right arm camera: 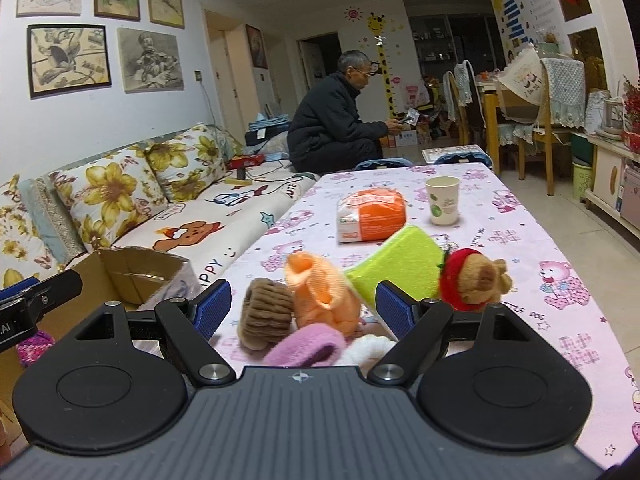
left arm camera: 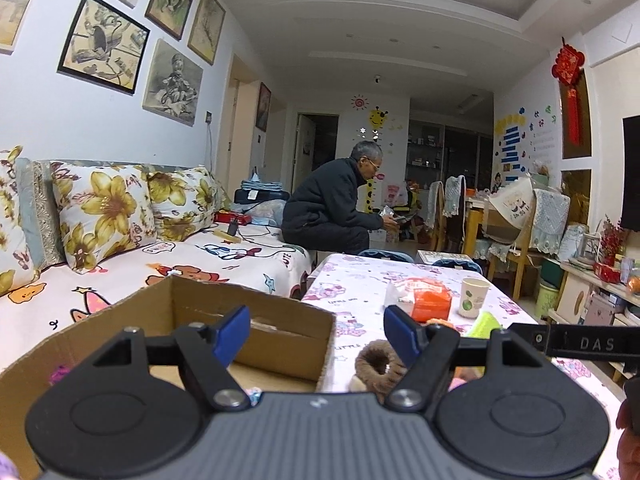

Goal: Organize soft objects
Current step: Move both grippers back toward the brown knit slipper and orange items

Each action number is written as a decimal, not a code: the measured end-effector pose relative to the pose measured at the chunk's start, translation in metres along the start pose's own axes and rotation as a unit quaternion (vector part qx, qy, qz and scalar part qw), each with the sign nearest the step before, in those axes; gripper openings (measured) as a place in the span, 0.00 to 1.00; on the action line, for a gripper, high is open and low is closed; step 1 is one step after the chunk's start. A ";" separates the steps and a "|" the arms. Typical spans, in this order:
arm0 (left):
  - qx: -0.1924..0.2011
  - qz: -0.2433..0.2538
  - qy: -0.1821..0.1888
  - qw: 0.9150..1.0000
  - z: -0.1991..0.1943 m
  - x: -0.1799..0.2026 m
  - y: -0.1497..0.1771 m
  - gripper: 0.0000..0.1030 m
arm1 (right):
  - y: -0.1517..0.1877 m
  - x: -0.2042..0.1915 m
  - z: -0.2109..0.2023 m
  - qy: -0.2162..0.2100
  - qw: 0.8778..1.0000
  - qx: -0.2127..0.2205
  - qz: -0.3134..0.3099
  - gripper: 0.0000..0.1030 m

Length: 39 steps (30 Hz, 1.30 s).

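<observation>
Near the table's left edge, your right tool (right arm camera: 304, 306) hung spread above the brown scrunchie (right arm camera: 266, 318); you needed to centre it, then carry it to the cardboard box (right arm camera: 136, 276).

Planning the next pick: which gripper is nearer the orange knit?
Right. The right gripper has the orange knit between its open fingers; the left gripper sits off by the box.

Readable text: "DAS" on the black gripper bar (left arm camera: 592, 345); "PPY" on the sofa cover (right arm camera: 208, 270); "LITTLE DOG" on the tabletop cloth (right arm camera: 516, 305). Orange packet (right arm camera: 374, 216) print illegible.
</observation>
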<state>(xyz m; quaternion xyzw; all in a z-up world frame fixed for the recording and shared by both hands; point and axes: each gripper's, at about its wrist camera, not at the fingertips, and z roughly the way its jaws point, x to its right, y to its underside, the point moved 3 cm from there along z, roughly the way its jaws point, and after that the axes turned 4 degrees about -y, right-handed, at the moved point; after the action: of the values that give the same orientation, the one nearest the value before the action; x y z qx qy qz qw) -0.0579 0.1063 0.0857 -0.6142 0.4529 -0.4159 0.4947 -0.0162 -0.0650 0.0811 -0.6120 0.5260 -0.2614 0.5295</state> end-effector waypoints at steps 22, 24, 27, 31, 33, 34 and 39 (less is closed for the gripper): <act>-0.025 0.053 0.041 0.997 0.003 0.057 0.020 0.71 | 0.007 0.016 -0.011 0.048 0.998 0.012 0.032 0.97; -0.029 0.059 0.047 0.997 0.003 0.063 0.023 0.71 | 0.008 0.019 -0.012 0.053 0.998 0.012 0.036 0.97; -0.037 0.066 0.056 0.996 0.005 0.072 0.027 0.71 | 0.009 0.024 -0.014 0.060 0.997 0.013 0.041 0.97; -0.046 0.078 0.068 0.994 0.008 0.086 0.032 0.71 | 0.009 0.031 -0.016 0.072 0.996 0.014 0.050 0.97; -0.051 0.085 0.075 0.992 0.009 0.092 0.036 0.71 | 0.009 0.035 -0.015 0.079 0.995 0.014 0.053 0.97; -0.053 0.088 0.078 0.992 0.010 0.095 0.037 0.71 | 0.010 0.037 -0.016 0.083 0.995 0.015 0.056 0.97; -0.065 0.109 0.096 0.987 0.011 0.111 0.050 0.71 | 0.013 0.048 -0.014 0.097 0.992 0.016 0.073 0.97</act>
<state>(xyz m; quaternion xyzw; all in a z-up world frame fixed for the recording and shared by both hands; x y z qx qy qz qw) -0.0277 -0.0039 0.0418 -0.5497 0.5884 -0.3860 0.4501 -0.0186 -0.1135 0.0623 -0.5352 0.6141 -0.2884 0.5032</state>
